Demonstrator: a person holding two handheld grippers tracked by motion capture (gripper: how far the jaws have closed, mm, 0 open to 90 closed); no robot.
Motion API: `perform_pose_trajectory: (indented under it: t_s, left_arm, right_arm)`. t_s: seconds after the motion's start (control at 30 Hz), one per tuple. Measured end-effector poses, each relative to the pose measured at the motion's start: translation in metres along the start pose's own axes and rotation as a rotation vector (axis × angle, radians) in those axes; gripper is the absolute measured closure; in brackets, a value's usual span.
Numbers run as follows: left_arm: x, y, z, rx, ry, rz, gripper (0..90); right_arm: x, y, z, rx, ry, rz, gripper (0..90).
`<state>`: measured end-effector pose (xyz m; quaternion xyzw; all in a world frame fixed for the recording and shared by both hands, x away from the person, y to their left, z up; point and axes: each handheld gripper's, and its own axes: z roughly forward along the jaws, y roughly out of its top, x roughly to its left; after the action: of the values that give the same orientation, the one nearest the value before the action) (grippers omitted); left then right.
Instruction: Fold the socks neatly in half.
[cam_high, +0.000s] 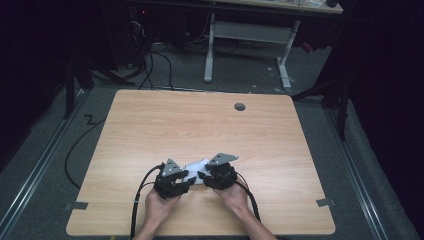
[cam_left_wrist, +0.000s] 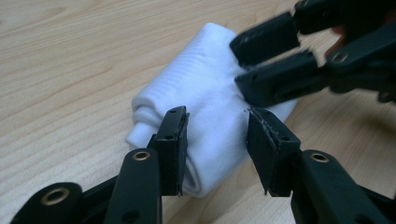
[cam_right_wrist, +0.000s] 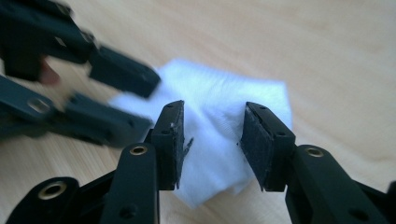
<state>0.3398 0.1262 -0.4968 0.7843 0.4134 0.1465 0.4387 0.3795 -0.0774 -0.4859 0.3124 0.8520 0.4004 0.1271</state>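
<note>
Your left tongs (cam_left_wrist: 217, 140) and right tongs (cam_right_wrist: 212, 140) both sit right at the white folded cloth (cam_left_wrist: 205, 93), coming at it from opposite sides. Cloth lies directly ahead of each pair, between the two, so neither hand is nearer; both equally close.

Left tongs: jaws about half open, straddling the near rolled end of the cloth. The left pad looks to brush the fabric, the right pad stands clear, so no real grip. Right tongs: also about half open, cloth (cam_right_wrist: 215, 116) between the jaws w/ gaps showing at the pads, nothing clamped. In the high view both tongs (cam_high: 187, 181) (cam_high: 202, 176) nearly meet over the cloth (cam_high: 196, 165), near your edge of the worktop (cam_high: 200, 120).

Long axis of the cloth runs roughly away from your left tongs, slanting toward the right tongs' jaws, so each pair spans its width, not its length.

Look: white, soft, fleecy or ribbed knit, folded or rolled into a thick bundle w/ rounded layered edges at the near end. Lying flat on the worktop.
</note>
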Motion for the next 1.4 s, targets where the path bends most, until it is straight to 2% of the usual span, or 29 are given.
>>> perform_pose_trajectory:
  t_s: [0.03, 0.07, 0.47, 0.63, 0.67, 0.8, 1.07, 1.4]
  left_arm:
    - [0.003, -0.003, 0.002, 0.009, -0.008, -0.014, 57.3]
    - [0.003, -0.003, 0.002, 0.009, -0.008, -0.014, 57.0]
    - [0.0, -0.004, -0.002, 0.008, 0.001, -0.033, 55.5]
    - [-0.004, -0.008, -0.008, 0.002, 0.036, -0.068, 53.0]
    - [-0.002, -0.01, -0.007, 0.019, 0.045, -0.092, 52.2]
    - [0.002, -0.011, 0.0, 0.038, 0.044, -0.12, 52.3]
    - [0.007, -0.004, 0.011, 0.039, 0.022, -0.125, 53.5]
    - [0.012, 0.012, 0.029, 0.033, 0.015, -0.123, 53.9]
  right_arm:
    - [-0.003, -0.005, 0.0, -0.019, 0.025, 0.033, 57.7]
    - [-0.004, -0.006, -0.001, -0.019, 0.033, 0.036, 57.3]
    - [0.001, -0.014, -0.013, -0.009, 0.018, 0.011, 51.2]
    - [0.001, -0.019, -0.012, -0.006, 0.02, 0.019, 50.7]
    - [0.001, -0.019, -0.011, -0.001, 0.018, 0.015, 50.5]
    - [0.003, -0.019, -0.009, 0.002, 0.012, 0.009, 50.6]
    - [-0.001, -0.019, -0.01, 0.002, -0.02, 0.031, 51.2]
    - [-0.014, -0.018, -0.008, -0.021, -0.095, 0.086, 51.9]
